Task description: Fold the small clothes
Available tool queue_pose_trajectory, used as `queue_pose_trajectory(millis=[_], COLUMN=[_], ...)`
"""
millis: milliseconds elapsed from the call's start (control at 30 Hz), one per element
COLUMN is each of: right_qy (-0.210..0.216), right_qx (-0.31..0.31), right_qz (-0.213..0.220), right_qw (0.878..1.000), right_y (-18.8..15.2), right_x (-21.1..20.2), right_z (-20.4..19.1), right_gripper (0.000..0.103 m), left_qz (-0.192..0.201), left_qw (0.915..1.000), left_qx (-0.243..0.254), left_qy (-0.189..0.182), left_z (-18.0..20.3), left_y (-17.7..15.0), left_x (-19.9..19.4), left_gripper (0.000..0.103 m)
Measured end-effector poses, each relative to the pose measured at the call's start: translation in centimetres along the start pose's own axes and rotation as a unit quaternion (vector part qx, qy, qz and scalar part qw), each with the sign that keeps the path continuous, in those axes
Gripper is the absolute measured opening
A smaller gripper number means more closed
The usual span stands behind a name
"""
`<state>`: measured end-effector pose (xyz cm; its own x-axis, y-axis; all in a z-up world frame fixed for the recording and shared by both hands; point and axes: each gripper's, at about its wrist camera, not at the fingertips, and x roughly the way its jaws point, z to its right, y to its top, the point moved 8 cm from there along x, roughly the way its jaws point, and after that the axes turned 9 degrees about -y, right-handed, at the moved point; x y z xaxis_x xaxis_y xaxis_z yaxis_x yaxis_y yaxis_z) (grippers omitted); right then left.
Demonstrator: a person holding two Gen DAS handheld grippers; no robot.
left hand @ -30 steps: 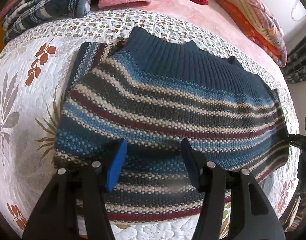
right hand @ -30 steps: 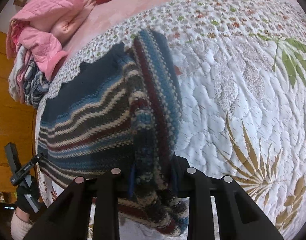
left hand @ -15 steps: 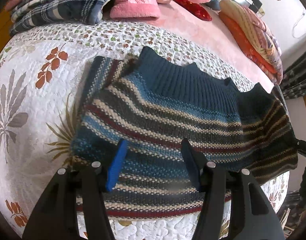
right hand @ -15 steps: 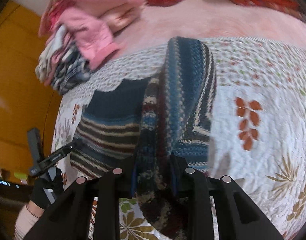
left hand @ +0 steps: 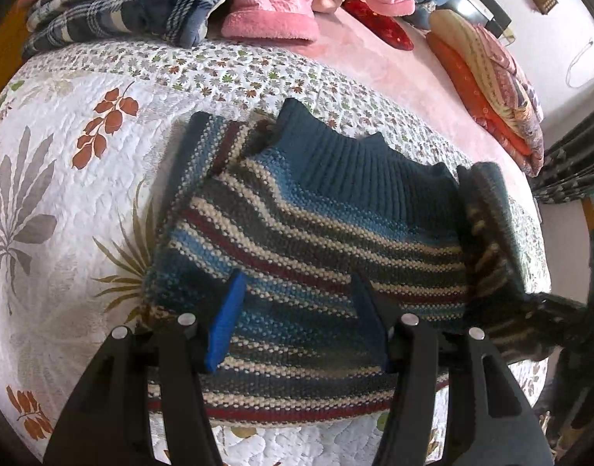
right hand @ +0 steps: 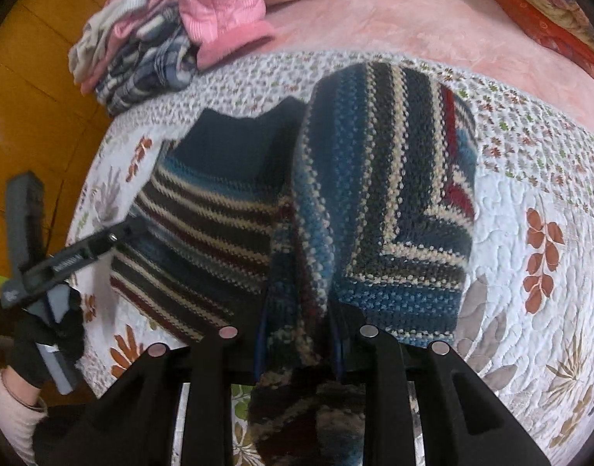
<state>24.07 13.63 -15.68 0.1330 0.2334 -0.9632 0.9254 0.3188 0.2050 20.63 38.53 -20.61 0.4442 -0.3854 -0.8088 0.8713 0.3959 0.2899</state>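
A small striped knit sweater (left hand: 316, 233) in blue, cream, dark grey and red lies on a white quilted bedspread (left hand: 64, 194), its dark blue ribbed hem (left hand: 355, 159) at the far side. My left gripper (left hand: 297, 318) hovers open over the near part of the sweater, nothing between its fingers. My right gripper (right hand: 299, 345) is shut on the sweater's sleeve (right hand: 374, 178), which it holds lifted and draped over the sweater's right side. In the left wrist view that raised sleeve (left hand: 491, 233) stands at the right edge, with the right gripper (left hand: 549, 310) dark behind it.
A pile of pink and plaid clothes (left hand: 180, 4) lies at the far edge of the bed, with an orange folded blanket (left hand: 491, 89) at the far right. A gloved hand (right hand: 48, 341) holds the left gripper's handle. Wooden floor (right hand: 33, 77) lies beyond the bed's left edge.
My right gripper has lifted the sleeve and carried it inward over the sweater's body. The left gripper has drawn back a little and stays open.
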Motion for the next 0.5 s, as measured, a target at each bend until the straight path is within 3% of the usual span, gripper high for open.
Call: queue_pose_trajectory(millis=[133, 300, 500], right_qy=[0.0, 0.015, 0.055], right_qx=[-0.006, -0.001, 0.023], right_qz=[-0.014, -0.017, -0.01], right_qw=[1.0, 1.0, 0.998], right_y=[-0.6, -0.8, -0.8], right_x=[1.6, 2.4, 2.5], right_z=[-0.9, -1.8, -1.7], right_gripper=[0.032, 0.048, 0.06], left_qz=[0.001, -0.004, -0.015], left_qw=[0.9998, 0.9991, 0.9968], left_qx=[-0.012, -0.008, -0.018], left_qy=[-0.018, -0.042, -0.076], left_z=[0.7, 2.5, 4.3], left_y=[0.1, -0.1, -0.4], left_x=[0.0, 0.3, 1.1], left_gripper=[0.056, 0.056, 0.056])
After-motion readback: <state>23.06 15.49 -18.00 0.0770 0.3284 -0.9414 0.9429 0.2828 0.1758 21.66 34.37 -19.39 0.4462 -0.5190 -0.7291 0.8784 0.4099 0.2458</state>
